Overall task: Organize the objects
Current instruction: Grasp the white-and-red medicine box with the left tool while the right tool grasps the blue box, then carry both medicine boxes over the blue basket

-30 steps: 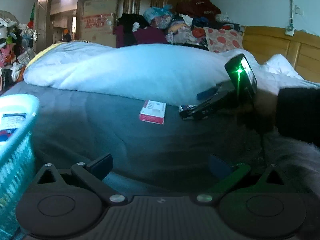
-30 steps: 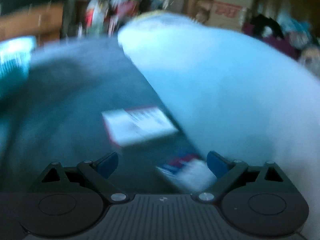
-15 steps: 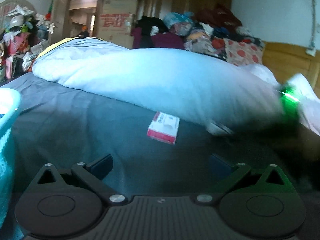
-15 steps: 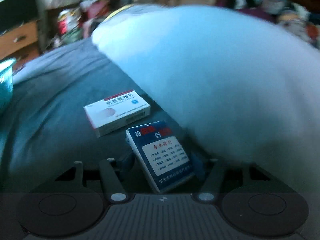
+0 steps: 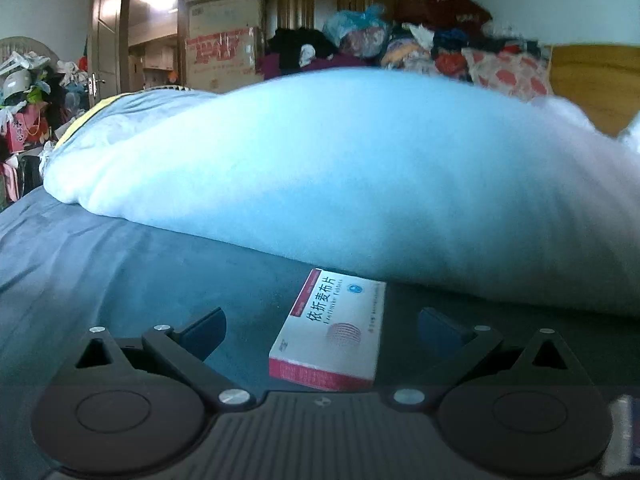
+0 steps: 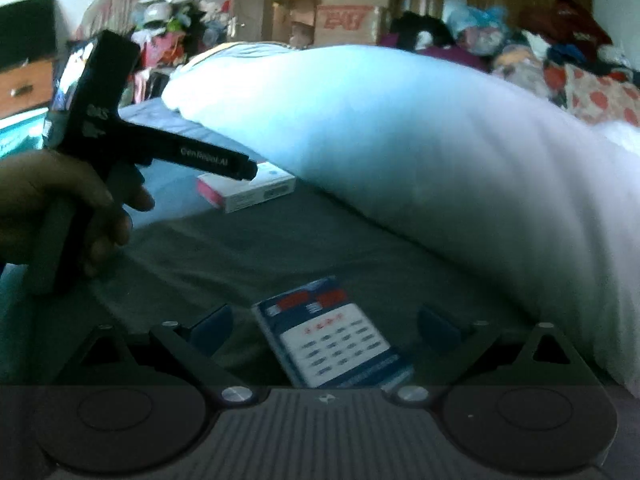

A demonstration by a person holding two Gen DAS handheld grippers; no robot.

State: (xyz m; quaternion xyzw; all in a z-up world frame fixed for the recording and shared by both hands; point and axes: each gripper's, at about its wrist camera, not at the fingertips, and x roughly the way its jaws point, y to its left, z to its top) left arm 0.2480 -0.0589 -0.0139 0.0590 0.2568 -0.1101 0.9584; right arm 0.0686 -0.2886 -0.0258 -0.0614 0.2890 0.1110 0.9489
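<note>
A white and red medicine box (image 5: 332,332) lies flat on the grey bedsheet (image 5: 120,264), at the foot of the duvet. It sits between the spread fingers of my left gripper (image 5: 322,330), which is open and does not touch it. From the right wrist view the left gripper (image 6: 246,168) hangs just over that same box (image 6: 248,192), with a hand (image 6: 60,192) on its handle. A blue and white box (image 6: 332,332) lies on the sheet between the fingers of my right gripper (image 6: 324,328). Those jaws are opening and stand clear of its sides.
A bulky pale blue duvet (image 5: 360,184) fills the bed just behind both boxes. A teal basket (image 6: 16,132) shows at the far left. A wooden headboard (image 5: 592,80), heaps of clothes (image 5: 440,40) and stacked cardboard boxes (image 5: 224,52) stand behind.
My left gripper has moved forward so that the white and red box now lies between its fingers. The right jaws narrowed around the blue box, then spread wide again; the box stays on the sheet.
</note>
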